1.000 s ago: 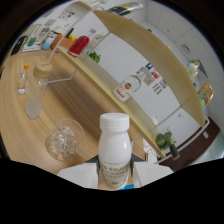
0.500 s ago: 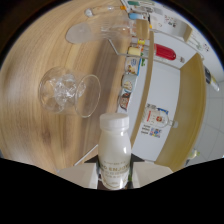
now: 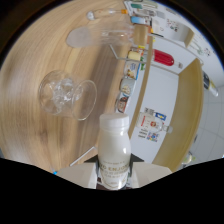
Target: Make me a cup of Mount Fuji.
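White milk bottle (image 3: 114,150) clamped in gripper (image 3: 114,172) jaws; label writing unreadable

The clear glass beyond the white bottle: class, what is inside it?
The clear glass holds pale lumps that look like ice. Any liquid under them cannot be made out. The gripper clamps the white bottle.

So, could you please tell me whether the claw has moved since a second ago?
Yes. The claw, shut on the milk bottle, has rolled sideways: the wooden table now runs tilted, and the ice-filled glass sits further off beside the bottle.
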The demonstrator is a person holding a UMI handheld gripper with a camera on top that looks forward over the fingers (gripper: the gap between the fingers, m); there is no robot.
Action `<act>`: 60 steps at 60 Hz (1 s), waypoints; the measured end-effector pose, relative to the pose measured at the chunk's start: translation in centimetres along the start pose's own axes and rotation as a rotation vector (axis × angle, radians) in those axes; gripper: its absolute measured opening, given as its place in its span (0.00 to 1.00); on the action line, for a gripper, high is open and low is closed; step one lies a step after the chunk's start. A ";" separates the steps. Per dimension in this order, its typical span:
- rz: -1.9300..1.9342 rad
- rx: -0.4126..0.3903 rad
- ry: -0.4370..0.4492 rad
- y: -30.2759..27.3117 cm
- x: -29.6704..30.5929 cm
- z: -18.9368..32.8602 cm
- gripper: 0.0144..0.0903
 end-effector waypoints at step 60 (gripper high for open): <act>1.863 0.064 -0.244 -0.2 -8.4 1.0 0.46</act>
